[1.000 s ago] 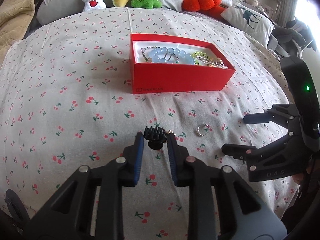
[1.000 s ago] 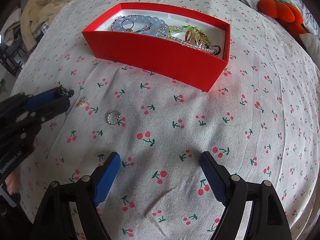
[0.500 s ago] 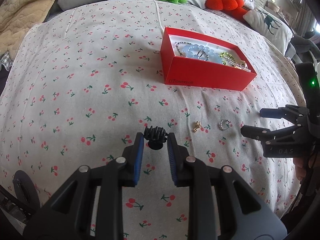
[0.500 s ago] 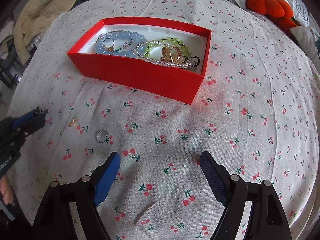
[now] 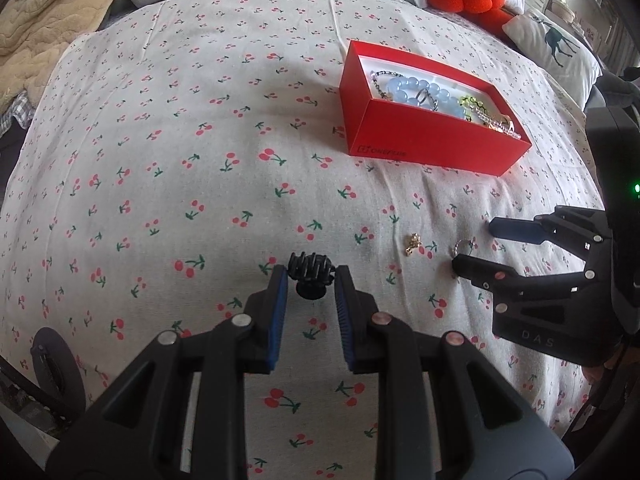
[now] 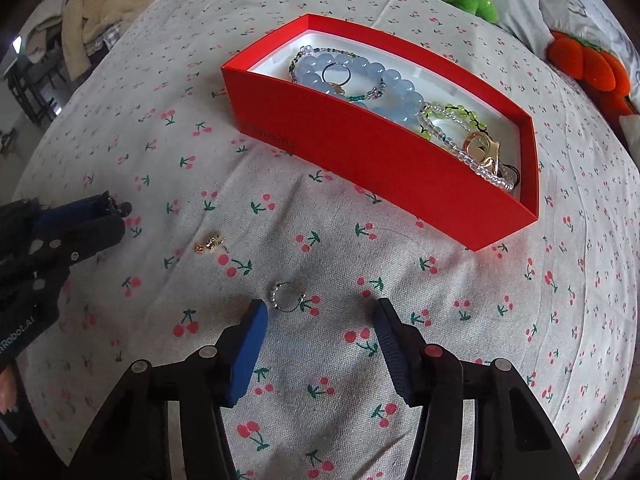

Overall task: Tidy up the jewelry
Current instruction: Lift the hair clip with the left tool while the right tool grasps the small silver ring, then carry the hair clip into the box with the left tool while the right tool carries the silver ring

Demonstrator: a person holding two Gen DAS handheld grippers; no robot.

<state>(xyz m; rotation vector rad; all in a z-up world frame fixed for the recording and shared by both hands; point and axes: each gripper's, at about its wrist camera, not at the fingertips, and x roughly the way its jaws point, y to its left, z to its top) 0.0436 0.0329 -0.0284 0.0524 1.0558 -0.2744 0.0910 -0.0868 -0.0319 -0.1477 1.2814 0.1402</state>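
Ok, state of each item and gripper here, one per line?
left gripper: shut on black hair claw
right gripper: open, above the cloth
silver ring: loose on cloth
gold earring: loose on cloth
red box: lidless, holding bracelets

Left gripper (image 5: 311,280): black angular plastic frame, blue ribbed pads (image 5: 277,312), round silver and copper-toned screws. Right gripper (image 6: 320,320): same black frame, blue pads (image 6: 246,350), one red screw; its housing carries white "DAS" lettering and a green indicator light.
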